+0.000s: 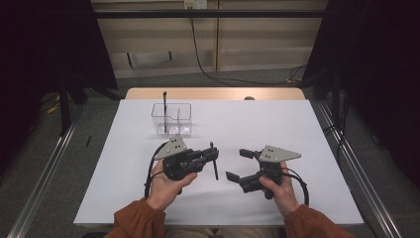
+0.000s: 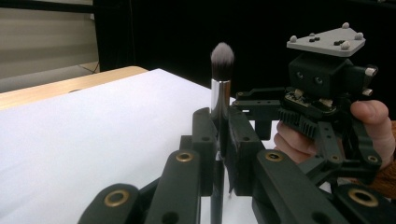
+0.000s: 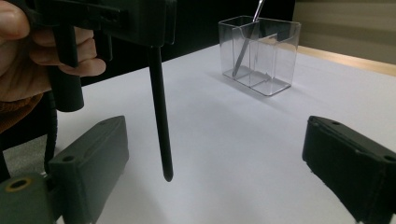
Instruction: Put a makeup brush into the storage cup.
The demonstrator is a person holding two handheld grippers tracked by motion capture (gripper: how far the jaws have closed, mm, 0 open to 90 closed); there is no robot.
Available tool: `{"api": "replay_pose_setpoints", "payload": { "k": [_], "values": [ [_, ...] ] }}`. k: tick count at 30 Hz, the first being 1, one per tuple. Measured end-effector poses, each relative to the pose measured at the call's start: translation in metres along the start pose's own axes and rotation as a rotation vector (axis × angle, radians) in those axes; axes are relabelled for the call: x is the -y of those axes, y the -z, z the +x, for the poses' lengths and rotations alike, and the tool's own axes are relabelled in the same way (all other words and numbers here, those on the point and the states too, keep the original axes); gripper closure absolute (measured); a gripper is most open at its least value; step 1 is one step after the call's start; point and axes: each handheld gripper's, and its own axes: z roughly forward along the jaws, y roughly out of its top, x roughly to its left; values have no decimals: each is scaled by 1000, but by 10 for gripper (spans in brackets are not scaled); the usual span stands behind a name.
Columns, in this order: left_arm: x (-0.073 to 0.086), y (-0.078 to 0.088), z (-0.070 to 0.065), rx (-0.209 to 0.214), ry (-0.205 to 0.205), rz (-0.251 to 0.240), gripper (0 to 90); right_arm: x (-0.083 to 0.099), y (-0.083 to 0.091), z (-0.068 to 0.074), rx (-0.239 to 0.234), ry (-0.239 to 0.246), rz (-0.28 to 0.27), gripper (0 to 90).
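My left gripper (image 1: 214,154) is shut on a makeup brush (image 1: 214,163) and holds it upright above the white table. In the left gripper view the jaws (image 2: 222,128) clamp the silver ferrule, with the grey bristle head (image 2: 221,58) pointing up. The black handle (image 3: 159,116) hangs down, and its tip stays just clear of the table. Close to the right, my right gripper (image 1: 238,164) faces the brush, open with its jaws wide apart and nothing between them (image 3: 215,158). A clear divided holder (image 1: 172,119) stands farther back with a thin dark stick (image 1: 165,106) leaning in it.
A white sheet (image 1: 297,148) covers the table, whose wooden edge (image 1: 213,93) shows at the far side. The clear holder (image 3: 261,51) lies beyond the brush in the right gripper view. Metal rails run along both sides of the table.
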Motion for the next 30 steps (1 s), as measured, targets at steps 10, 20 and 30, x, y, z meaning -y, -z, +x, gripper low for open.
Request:
{"api": "replay_pose_setpoints", "payload": {
  "k": [10,20,30],
  "values": [
    [1,7,4,-14,8,2,837,2,17,-7,67,12,-17,62],
    [3,19,11,-39,22,7,837,8,39,-13,156,23,-33,24],
    [1,42,24,-79,37,-5,837,16,65,-18,221,24,-20,13]
  ]
}}
